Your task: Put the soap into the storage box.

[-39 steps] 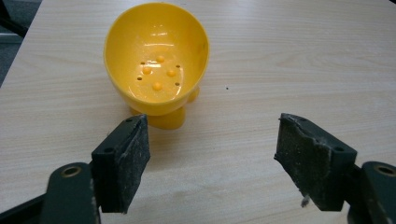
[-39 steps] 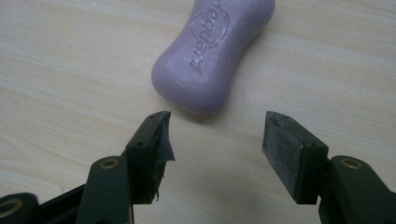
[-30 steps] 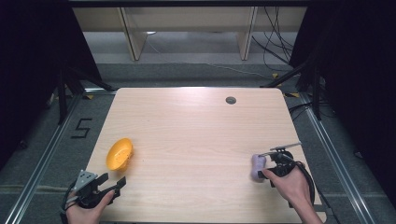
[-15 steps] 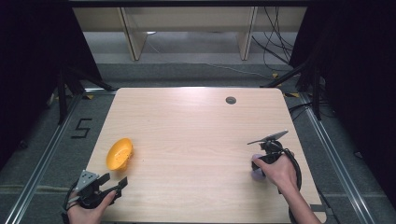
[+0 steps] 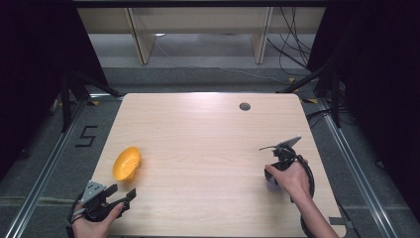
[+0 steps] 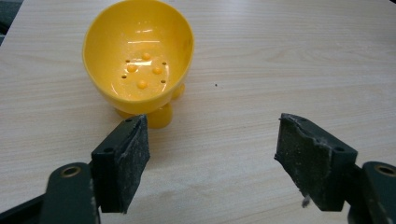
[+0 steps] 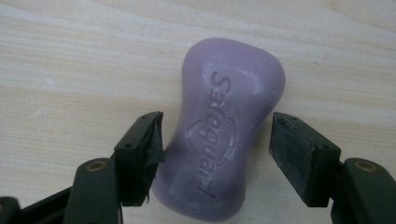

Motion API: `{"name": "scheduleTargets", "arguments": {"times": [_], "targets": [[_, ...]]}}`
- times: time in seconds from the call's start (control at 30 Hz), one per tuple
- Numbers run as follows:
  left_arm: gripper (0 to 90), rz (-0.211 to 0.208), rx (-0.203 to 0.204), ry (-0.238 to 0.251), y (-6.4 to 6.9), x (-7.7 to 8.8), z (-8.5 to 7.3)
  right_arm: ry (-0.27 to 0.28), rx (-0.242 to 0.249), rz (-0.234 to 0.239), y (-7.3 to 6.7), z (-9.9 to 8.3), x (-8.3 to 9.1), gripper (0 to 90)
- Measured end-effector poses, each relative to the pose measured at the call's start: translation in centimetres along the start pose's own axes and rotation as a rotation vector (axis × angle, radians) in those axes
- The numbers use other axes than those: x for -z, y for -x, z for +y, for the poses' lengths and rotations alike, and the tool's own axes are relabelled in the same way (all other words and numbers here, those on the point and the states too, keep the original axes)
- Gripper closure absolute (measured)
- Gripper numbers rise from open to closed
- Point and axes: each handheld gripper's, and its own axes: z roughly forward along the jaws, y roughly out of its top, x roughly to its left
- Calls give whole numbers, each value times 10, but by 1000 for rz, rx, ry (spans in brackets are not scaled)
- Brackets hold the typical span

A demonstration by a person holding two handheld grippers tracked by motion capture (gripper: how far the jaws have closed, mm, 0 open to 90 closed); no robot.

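A pale purple soap with embossed lettering and a glossy yellow dish, dotted with holes, on a light wood-grain surface.

Black grippers w/ worn black pad fingers, brass screws, grey tri plate, black cable

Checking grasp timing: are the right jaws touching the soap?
Apart. The right gripper view shows the right gripper straddling the soap, with bare table between each pad and the soap's sides; its jaws have just been opening.
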Motion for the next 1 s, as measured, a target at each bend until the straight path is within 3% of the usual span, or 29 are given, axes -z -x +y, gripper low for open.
{"name": "scheduleTargets", "arguments": {"times": [0.2, 0.3, 0.8, 0.87, 0.9, 0.93, 0.97, 1.0], "targets": [[251, -5, 1, 5, 0, -1, 0, -15, -4, -9, 0, 2, -6, 362], [251, 2, -7, -4, 0, -1, 0, -14, -9, 7, 0, 2, -8, 372], [252, -6, -10, -5, 1, -2, -1, -55, 32, -16, -2, 8, -14, 424], [252, -8, -9, -5, 1, -2, -1, -46, 10, -12, -5, 8, -15, 444], [253, -8, -9, -6, 1, -2, -1, -70, 16, -13, -5, 9, -14, 460], [254, -11, -12, -7, 1, -2, -1, -57, 40, -7, -4, 8, -14, 470], [255, -8, -14, -10, 1, -2, -1, -78, 17, -23, -6, 9, -14, 476], [256, -11, -8, -6, 1, -2, -1, -77, 27, -20, -5, 10, -14, 478]]}}
